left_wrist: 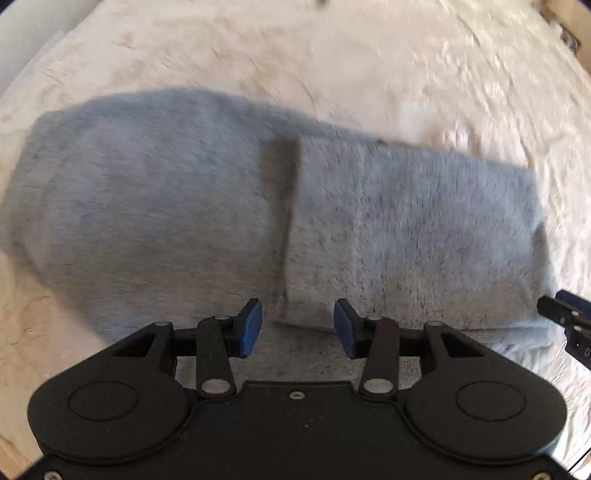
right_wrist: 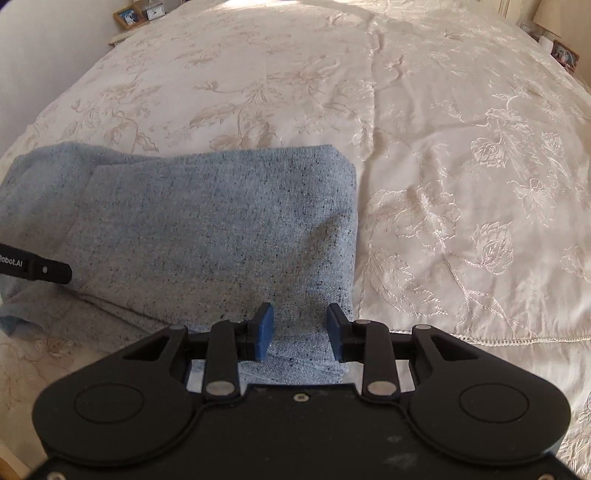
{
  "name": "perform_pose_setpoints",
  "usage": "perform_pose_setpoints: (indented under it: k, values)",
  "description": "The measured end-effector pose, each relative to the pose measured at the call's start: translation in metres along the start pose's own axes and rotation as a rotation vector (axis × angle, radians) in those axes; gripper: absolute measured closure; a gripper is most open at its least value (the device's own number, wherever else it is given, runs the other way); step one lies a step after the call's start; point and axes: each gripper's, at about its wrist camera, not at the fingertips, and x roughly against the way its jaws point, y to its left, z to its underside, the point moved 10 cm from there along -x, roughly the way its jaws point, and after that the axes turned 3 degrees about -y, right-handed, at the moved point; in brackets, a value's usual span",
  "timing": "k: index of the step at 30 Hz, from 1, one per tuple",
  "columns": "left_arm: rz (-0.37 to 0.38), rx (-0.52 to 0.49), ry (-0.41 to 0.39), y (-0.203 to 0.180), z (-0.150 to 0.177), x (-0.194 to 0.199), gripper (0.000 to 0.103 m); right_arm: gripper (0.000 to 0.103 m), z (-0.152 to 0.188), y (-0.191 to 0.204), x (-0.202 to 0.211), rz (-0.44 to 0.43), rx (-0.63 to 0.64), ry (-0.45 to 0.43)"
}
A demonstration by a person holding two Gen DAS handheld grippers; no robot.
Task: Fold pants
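Note:
The pants point(left_wrist: 221, 206) are light blue-grey speckled knit, folded into a flat stack on a cream bedspread point(left_wrist: 332, 55). In the left wrist view they fill the middle, with a fold edge running down the centre. My left gripper point(left_wrist: 297, 326) is open and empty, just above the near edge of the pants. In the right wrist view the pants point(right_wrist: 207, 229) lie left of centre, their right edge running top to bottom. My right gripper point(right_wrist: 300, 330) is open and empty over the near right corner of the pants. Each gripper shows at the other view's edge.
The cream embroidered bedspread point(right_wrist: 461, 166) stretches far and right of the pants. Picture frames point(right_wrist: 129, 14) stand on a ledge at the far left, and another frame point(right_wrist: 565, 55) at the far right. The bed edge falls away at the left.

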Motion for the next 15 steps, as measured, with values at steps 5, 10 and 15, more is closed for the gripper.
perform_pose_setpoints:
  k: [5, 10, 15]
  values:
    - [-0.076, 0.092, -0.084, 0.053, -0.006, 0.051, 0.051, 0.071, -0.013, -0.007, 0.036, -0.031, -0.078, -0.059]
    - [-0.111, 0.238, -0.076, 0.123, -0.006, 0.067, 0.051, 0.07, -0.018, -0.002, 0.062, -0.038, -0.099, -0.093]
    - [-0.162, 0.285, -0.09, 0.18, -0.009, 0.065, 0.052, 0.069, -0.02, 0.013, 0.078, -0.019, -0.108, -0.108]
